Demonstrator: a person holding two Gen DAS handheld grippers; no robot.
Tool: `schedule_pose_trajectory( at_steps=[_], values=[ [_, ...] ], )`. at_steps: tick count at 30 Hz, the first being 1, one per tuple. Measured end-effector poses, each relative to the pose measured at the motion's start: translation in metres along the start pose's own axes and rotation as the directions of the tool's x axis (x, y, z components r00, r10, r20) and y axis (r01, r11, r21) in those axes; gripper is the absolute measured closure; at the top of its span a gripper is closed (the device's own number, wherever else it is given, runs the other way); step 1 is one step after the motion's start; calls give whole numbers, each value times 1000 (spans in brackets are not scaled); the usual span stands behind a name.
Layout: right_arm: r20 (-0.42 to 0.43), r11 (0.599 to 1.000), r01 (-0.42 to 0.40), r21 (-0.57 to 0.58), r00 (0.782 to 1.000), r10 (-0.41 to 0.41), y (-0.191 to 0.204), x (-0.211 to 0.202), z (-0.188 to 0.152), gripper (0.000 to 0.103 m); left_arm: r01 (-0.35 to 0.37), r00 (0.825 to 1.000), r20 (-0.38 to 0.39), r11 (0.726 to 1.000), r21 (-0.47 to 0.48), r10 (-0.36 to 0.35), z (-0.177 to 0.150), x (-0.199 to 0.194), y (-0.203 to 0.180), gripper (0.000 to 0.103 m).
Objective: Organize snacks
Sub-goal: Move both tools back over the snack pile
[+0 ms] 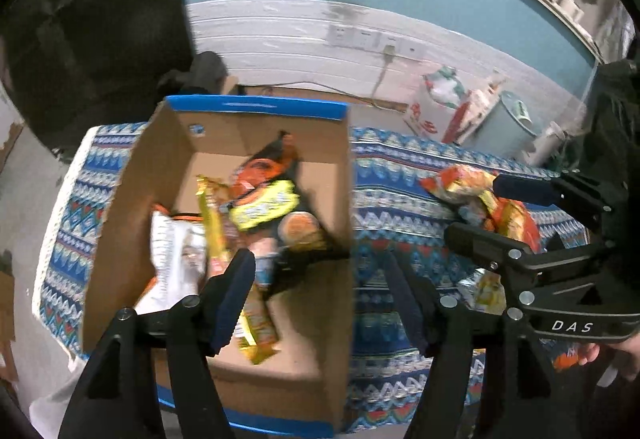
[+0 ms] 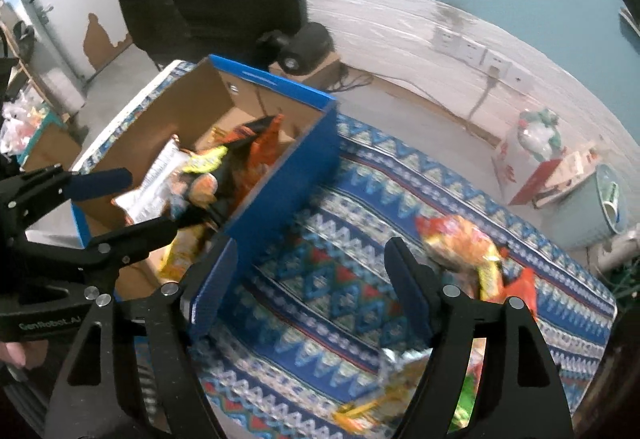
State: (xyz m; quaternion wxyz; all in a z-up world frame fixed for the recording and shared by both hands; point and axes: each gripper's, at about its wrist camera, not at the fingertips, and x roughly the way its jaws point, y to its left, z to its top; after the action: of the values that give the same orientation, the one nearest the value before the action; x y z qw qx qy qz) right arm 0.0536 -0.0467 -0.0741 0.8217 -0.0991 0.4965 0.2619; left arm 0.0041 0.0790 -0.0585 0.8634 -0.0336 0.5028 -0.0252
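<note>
A cardboard box with blue edges [image 1: 136, 199] [image 2: 280, 175] stands on a patterned blue cloth and holds several snack bags: a black and orange bag [image 1: 272, 175], a white bag [image 1: 172, 251] [image 2: 154, 183] and a yellow packet [image 1: 212, 223]. My left gripper [image 1: 320, 295] is open and empty over the box's near right side; it also shows in the right wrist view [image 2: 116, 203]. My right gripper [image 2: 312, 279] is open and empty above the cloth; it also shows in the left wrist view [image 1: 476, 207]. An orange snack bag [image 2: 460, 243] [image 1: 472, 187] lies on the cloth to the right. More packets [image 2: 384, 399] lie near the front edge.
The patterned cloth [image 2: 344, 279] covers a low table. Behind it on the floor stand a white carton with a bag on it [image 2: 528, 147], a pale blue tub [image 2: 592, 207] and a black device on a cardboard box [image 2: 304, 51]. Wall sockets with a cable [image 1: 384, 43] are behind.
</note>
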Motion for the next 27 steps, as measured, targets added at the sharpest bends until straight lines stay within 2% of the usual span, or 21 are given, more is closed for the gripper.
schedule_pose_trajectory(
  at_steps=[14,16,23,27],
  values=[
    [-8,994,75,84,997,-75,-74,-32,-60,26,32,999,-34,985,171,-27,-6,11,-87,33],
    [-18,992,84,95,996,-82,-84,-33,-68,23,36,999,-39,980,194,-29,-9,14,-99,29],
    [-71,985,112,132,992,-103,-119,-29,-96,23,26,997,-75,954,300,-4,-25,36,-140,29],
    [-86,982,102,158,992,-89,-138,-22,-114,23,34,995,-105,937,348,3,-35,48,-158,29]
  ],
)
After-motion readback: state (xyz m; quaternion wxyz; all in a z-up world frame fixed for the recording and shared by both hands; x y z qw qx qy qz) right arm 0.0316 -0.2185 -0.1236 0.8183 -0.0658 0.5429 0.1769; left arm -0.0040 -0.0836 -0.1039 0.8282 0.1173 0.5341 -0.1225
